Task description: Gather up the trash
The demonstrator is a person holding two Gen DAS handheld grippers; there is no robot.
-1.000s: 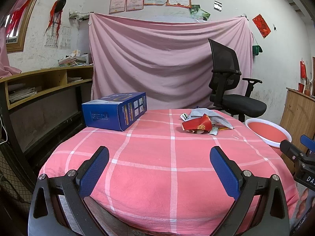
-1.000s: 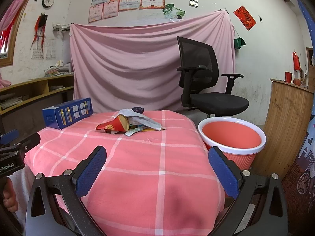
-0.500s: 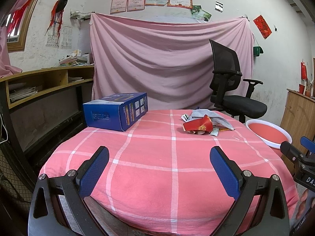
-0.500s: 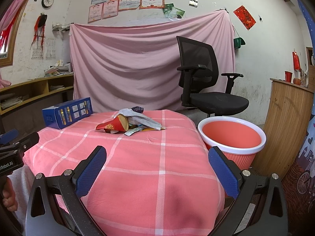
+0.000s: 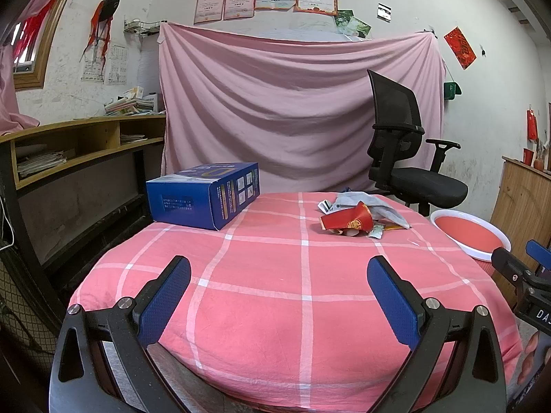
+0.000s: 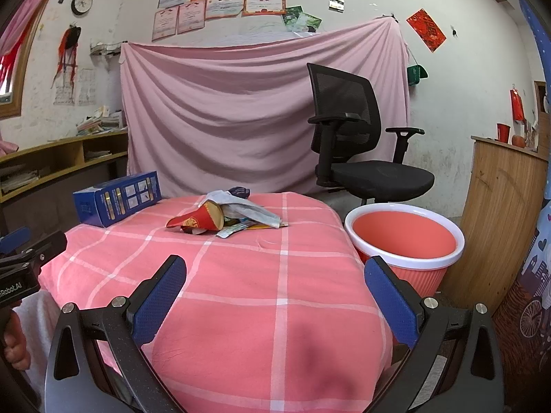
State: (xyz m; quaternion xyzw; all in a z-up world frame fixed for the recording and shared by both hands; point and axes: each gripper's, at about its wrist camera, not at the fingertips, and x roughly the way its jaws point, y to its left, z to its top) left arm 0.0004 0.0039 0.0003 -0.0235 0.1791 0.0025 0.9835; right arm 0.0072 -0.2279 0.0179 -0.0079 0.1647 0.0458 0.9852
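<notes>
A small heap of trash lies on the far right part of the pink checked table point(image 5: 261, 296) point(image 6: 241, 282): a crushed red paper cup point(image 5: 347, 222) point(image 6: 198, 220), a grey crumpled wrapper point(image 5: 375, 204) point(image 6: 248, 208) and small packets under them. A red bin with a white rim point(image 5: 468, 237) point(image 6: 403, 241) stands on the floor right of the table. My left gripper point(image 5: 279, 282) hovers open over the table's near edge, well short of the heap. My right gripper point(image 6: 275, 282) is open too, nothing between its fingers.
A blue cardboard box point(image 5: 206, 199) point(image 6: 118, 198) rests on the table's far left. Behind the table stand a black office chair point(image 5: 406, 158) point(image 6: 358, 144) and a pink hanging sheet. Wooden shelves point(image 5: 79, 148) run along the left, a wooden cabinet point(image 6: 499, 227) on the right.
Nothing has visibly changed apart from a very slight shift of the left wrist view; both grippers stay open and in place.
</notes>
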